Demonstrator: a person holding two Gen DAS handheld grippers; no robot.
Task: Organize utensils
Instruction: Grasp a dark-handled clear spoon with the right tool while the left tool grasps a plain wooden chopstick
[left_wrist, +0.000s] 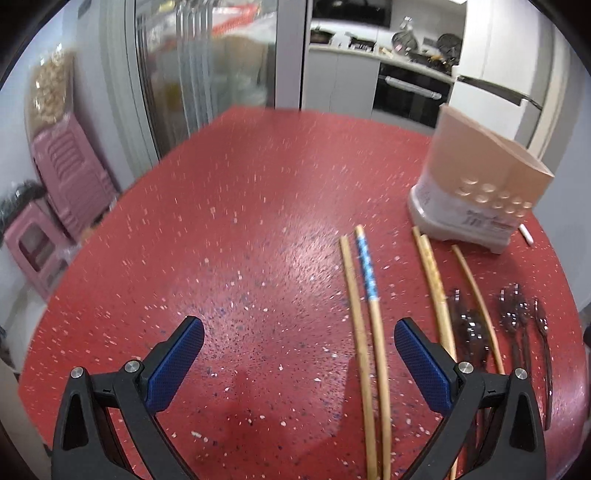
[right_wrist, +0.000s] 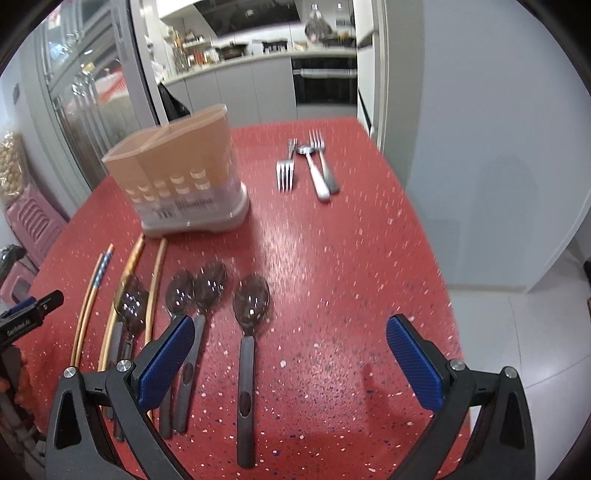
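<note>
spoons (right_wrist: 246, 325), chopsticks (left_wrist: 364, 332) and forks (right_wrist: 285, 173) are lying on the red table (right_wrist: 332, 258) around the utensil holder (right_wrist: 184, 181), while the left gripper (left_wrist: 299, 354) and right gripper (right_wrist: 290, 350) are hovering wide open, gripping nothing.

1. The lower ends of the long wooden chopsticks (left_wrist: 364, 354) run off the bottom edge in the left wrist view.
2. The printed lettering on the beige plastic utensil holder (right_wrist: 177, 177) is too blurred to read.
3. The right gripper's blue-padded left finger (right_wrist: 166, 363) covers part of the dark translucent spoons' handles (right_wrist: 184, 376).
</note>
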